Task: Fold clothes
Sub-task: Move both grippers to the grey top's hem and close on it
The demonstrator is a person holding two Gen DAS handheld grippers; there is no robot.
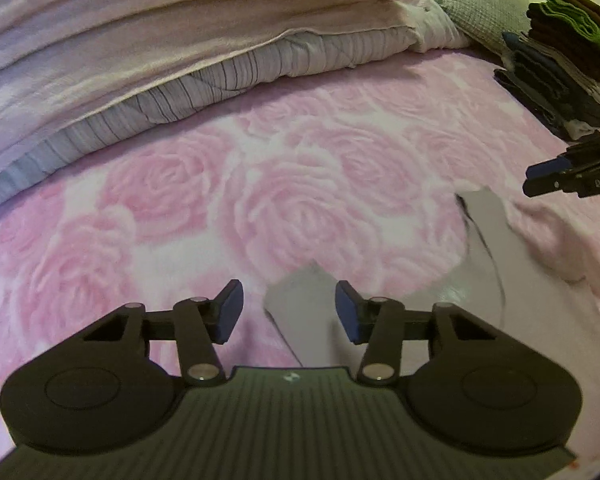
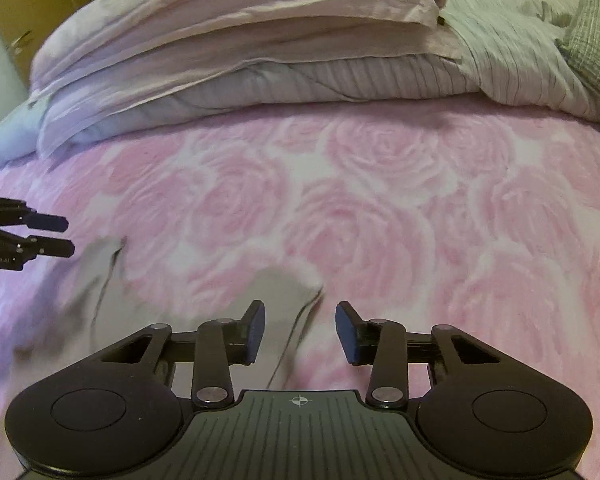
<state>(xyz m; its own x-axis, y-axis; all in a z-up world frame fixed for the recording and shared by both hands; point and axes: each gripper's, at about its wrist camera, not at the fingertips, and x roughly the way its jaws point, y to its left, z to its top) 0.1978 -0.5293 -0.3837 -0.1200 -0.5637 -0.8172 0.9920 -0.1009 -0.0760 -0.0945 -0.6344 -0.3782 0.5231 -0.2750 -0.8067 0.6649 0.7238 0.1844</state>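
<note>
A pale grey garment (image 1: 485, 236) with a dark seam lies crumpled on the pink rose blanket (image 1: 300, 184). One of its corners (image 1: 305, 300) sits between the fingers of my left gripper (image 1: 290, 313), which is open and low over it. In the right wrist view another corner of the garment (image 2: 285, 284) lies just ahead of my right gripper (image 2: 302, 333), also open with nothing held. Each gripper shows in the other's view: the right gripper (image 1: 537, 179) at the right edge, the left gripper (image 2: 69, 235) at the left edge above a garment corner (image 2: 105, 258).
A folded pink and striped quilt (image 1: 188, 60) is piled along the far side of the bed. A stack of folded dark clothes (image 1: 560, 64) stands at the far right, beside a grey checked pillow (image 1: 476, 4). A wooden cabinet (image 2: 20, 12) stands beyond the bed's left end.
</note>
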